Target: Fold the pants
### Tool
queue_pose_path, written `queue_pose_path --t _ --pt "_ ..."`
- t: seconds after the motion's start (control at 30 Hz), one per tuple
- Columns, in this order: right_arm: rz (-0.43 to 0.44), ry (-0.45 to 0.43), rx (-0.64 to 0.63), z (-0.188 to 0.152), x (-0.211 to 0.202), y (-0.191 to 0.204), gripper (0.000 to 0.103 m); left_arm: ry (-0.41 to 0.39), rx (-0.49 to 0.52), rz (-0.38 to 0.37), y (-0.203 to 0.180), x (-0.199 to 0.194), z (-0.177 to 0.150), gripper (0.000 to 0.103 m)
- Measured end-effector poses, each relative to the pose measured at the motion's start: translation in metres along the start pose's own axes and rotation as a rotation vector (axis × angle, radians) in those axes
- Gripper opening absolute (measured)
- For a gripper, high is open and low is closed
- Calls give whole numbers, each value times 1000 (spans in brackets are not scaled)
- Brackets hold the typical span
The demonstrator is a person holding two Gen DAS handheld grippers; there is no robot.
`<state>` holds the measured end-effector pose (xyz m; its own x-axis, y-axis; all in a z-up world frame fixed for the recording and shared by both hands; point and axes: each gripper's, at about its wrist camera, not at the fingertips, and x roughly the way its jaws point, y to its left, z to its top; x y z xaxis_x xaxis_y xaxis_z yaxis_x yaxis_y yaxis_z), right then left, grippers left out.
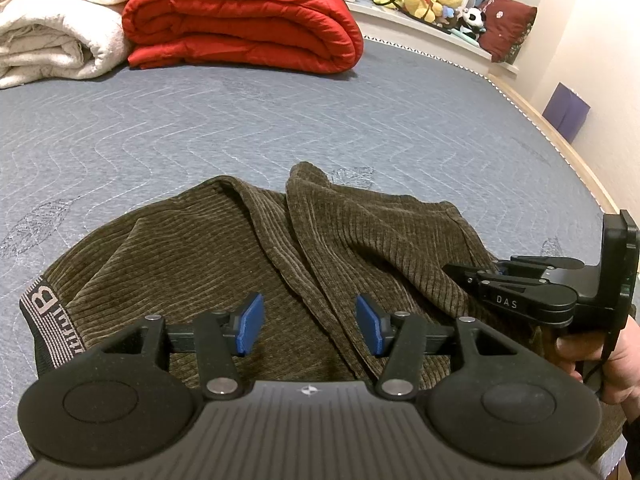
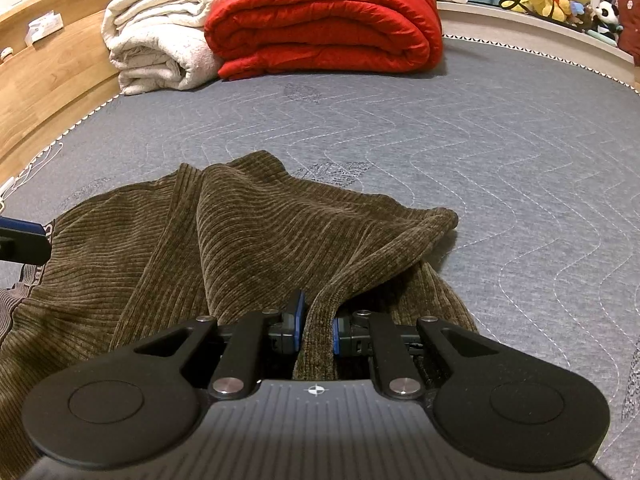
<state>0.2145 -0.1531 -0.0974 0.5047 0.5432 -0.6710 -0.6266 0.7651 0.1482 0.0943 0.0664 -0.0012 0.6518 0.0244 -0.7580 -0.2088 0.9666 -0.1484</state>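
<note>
Olive-brown ribbed pants [image 1: 180, 248] lie crumpled on the grey quilted mattress [image 1: 200, 120], their striped waistband [image 1: 44, 312] at the left. My left gripper [image 1: 310, 328] hovers just over the cloth, open, its blue pads [image 1: 253, 326] apart with nothing pinched. At the right edge of that view a hand [image 1: 612, 364] holds my right gripper [image 1: 452, 270] against the pants' right side. In the right wrist view my right gripper [image 2: 318, 328] is shut on a raised fold of the pants [image 2: 260, 232]. A tip of my left gripper [image 2: 20, 236] shows at the far left.
A folded red duvet [image 2: 320, 20] and a rolled white blanket [image 2: 160, 40] sit at the mattress's [image 2: 480, 160] far end. Plush toys [image 1: 432, 0] line a shelf behind. A wooden bed frame [image 2: 48, 80] runs along the left; a purple bag [image 1: 566, 110] stands by the right wall.
</note>
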Motion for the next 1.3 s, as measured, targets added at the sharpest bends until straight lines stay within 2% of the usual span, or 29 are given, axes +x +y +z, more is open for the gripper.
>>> queue_pose_path --t 0.2,0.3,0.37,0.43,0.47,0.5,0.57,0.6,0.67,0.73,0.8,0.87,0.97,1.03,1.17,1.23,1.3 --pt "-6 -11 -3 0 -1 1 11 0 -3 1 0 0 0 58" --pt "9 -77 58 7 -12 -5 8 -1 -8 -1 -1 0 1 58" --pt "40 -179 155 15 -32 -18 8 -3 -9 -2 -3 0 2 58" --pt "49 -344 304 22 -62 -43 7 -3 -7 -3 -5 1 2 58" --pt "11 -440 385 21 -79 -56 7 -3 -4 -4 -6 1 2 58" --pt "-70 -545 502 16 -99 -75 7 -2 -1 -6 -8 2 1 58" --pt "-239 -651 709 -1 -125 -107 7 0 7 -9 -11 4 1 58" --pt "-330 -656 802 -12 -132 -123 8 1 14 -10 -14 6 0 58" --pt "-459 -589 915 -36 -133 -147 8 3 26 -11 -18 10 -1 58" --pt "-514 -462 984 -57 -121 -165 8 13 35 -10 -21 17 -3 59" --pt "-532 -380 1027 -70 -113 -176 11 29 37 -18 -23 25 -5 60" --pt "-492 -318 1022 -75 -105 -182 12 47 38 -27 -24 34 -7 60" --pt "-432 -280 988 -77 -102 -186 14 66 61 -41 -29 49 -13 60" --pt "-405 -270 966 -78 -103 -190 24 69 85 -47 -33 59 -17 60" --pt "-358 -274 985 -84 -110 -202 30 52 130 -68 -38 74 -21 62" --pt "-323 -294 1037 -92 -117 -209 33 31 149 -77 -42 78 -21 68" --pt "-293 -316 1096 -101 -122 -218 34 17 170 -87 -47 83 -20 69"
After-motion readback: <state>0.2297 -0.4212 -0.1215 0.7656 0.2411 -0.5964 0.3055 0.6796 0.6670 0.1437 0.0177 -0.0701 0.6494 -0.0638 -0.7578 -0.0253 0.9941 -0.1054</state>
